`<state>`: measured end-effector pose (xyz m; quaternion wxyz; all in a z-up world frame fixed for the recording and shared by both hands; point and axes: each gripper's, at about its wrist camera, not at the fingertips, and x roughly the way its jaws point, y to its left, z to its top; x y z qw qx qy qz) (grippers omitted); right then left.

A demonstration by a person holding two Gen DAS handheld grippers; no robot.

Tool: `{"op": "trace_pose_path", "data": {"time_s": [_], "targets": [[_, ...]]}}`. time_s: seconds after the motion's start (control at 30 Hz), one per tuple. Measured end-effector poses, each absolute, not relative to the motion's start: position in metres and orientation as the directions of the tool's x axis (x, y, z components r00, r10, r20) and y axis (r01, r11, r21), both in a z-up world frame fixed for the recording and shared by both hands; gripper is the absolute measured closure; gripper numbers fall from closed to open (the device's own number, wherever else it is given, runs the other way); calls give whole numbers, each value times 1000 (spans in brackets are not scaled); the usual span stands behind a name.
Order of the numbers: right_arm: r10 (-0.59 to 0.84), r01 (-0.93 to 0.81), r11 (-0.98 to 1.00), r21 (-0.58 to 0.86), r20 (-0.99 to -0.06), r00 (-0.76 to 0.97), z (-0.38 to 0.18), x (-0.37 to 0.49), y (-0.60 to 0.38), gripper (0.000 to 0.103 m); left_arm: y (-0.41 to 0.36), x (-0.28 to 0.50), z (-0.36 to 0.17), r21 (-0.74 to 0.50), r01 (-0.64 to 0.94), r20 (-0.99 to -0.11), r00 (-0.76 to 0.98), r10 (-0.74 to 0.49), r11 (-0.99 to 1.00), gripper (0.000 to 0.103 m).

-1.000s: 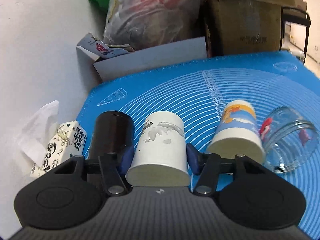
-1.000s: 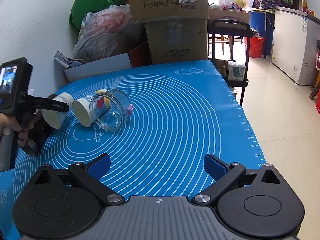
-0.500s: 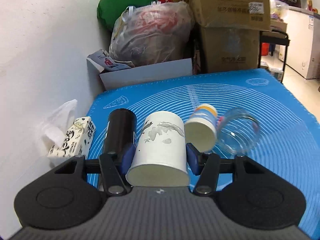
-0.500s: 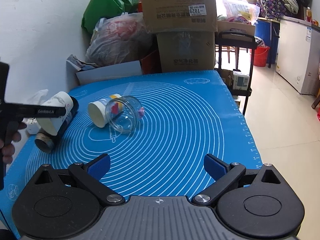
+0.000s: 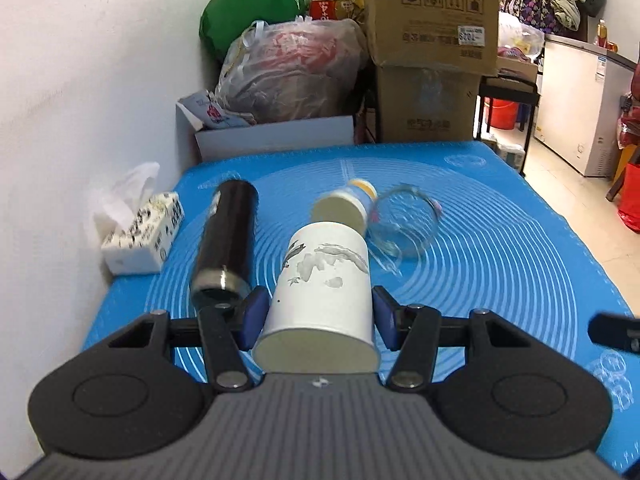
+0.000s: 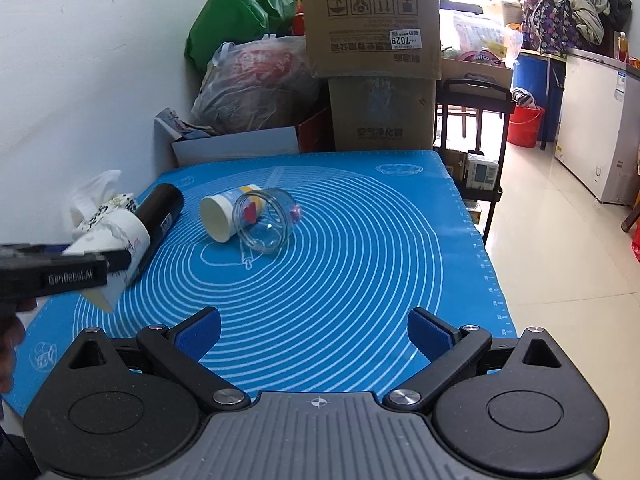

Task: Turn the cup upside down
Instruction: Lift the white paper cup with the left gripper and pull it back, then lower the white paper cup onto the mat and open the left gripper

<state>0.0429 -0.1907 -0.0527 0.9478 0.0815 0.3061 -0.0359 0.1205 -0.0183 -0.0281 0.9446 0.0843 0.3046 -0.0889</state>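
My left gripper is shut on a white paper cup with a grey ink print. It holds the cup in the air above the blue mat, tilted, open rim toward the camera. In the right wrist view the same cup shows at the left, held by the left gripper. My right gripper is open and empty over the mat's near edge.
On the mat lie a black bottle, a blue-and-yellow paper cup and a clear glass jar, all on their sides. A tissue pack sits by the white wall. Boxes and bags stand behind the table.
My left gripper has lifted the white cup off the mat and pulled it back and up. The other objects look farther away. The right gripper has stayed open.
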Motion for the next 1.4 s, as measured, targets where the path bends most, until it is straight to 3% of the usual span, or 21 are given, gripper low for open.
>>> {"op": "trace_pose_path", "data": {"time_s": [0.37, 0.73, 1.0, 1.17, 1.4], "targets": [[-17, 110, 987, 117, -606, 796, -59, 31, -183, 2, -18, 107, -79, 89, 236, -662, 740, -119, 968, 46], [-13, 108, 988, 114, -626, 780, -66, 35, -181, 2, -23, 112, -93, 94, 236, -680, 725, -111, 967, 43], [-13, 110, 987, 116, -626, 780, -65, 35, -181, 2, -22, 113, -94, 89, 231, -695, 711, -106, 969, 34], [-11, 107, 988, 116, -625, 780, -65, 34, -181, 2, -21, 109, -91, 65, 244, -680, 720, -136, 968, 16], [-9, 102, 988, 114, -621, 784, -63, 32, -178, 2, -19, 106, -80, 70, 237, -659, 740, -134, 969, 16]]}}
